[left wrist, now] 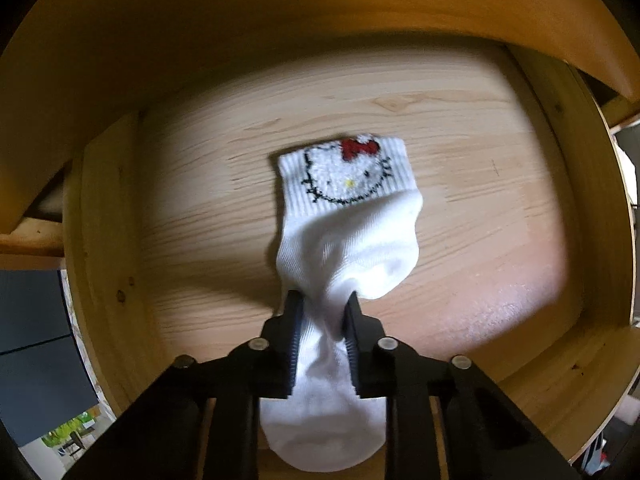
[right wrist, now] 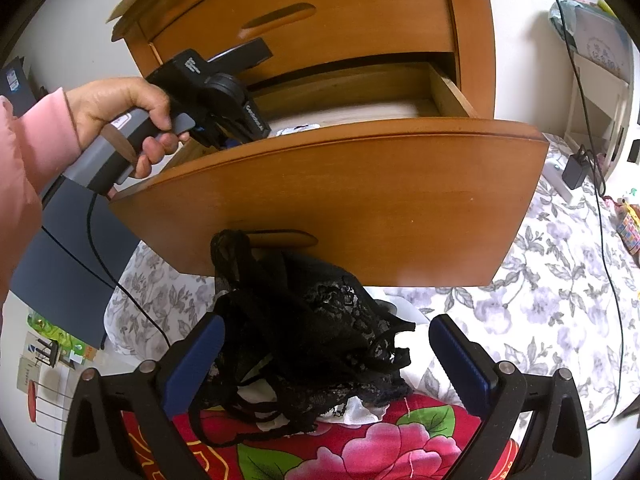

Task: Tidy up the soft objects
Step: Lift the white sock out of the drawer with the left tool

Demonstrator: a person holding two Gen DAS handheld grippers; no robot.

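A white sock (left wrist: 348, 236) with a cat face and red bow on its cuff hangs over the pale wooden floor of an open drawer (left wrist: 460, 200). My left gripper (left wrist: 323, 296) points down into the drawer and is shut on the sock's foot part, which is bunched between the pads. In the right wrist view a hand (right wrist: 120, 112) holds that gripper over the drawer front (right wrist: 340, 192); its fingers are hidden inside. My right gripper (right wrist: 328, 320) stands open around a black lace garment (right wrist: 312, 320), which lies on a red floral cloth (right wrist: 360, 440). The garment rests against the left finger only.
The upper drawer (right wrist: 304, 20) of the brown nightstand is shut. A grey floral bedsheet (right wrist: 560, 300) spreads to the right, with a black cable (right wrist: 600, 200) and a charger (right wrist: 574, 170) on it. A dark blue panel (right wrist: 68, 248) stands at left. The drawer's side walls (left wrist: 104, 220) enclose the sock.
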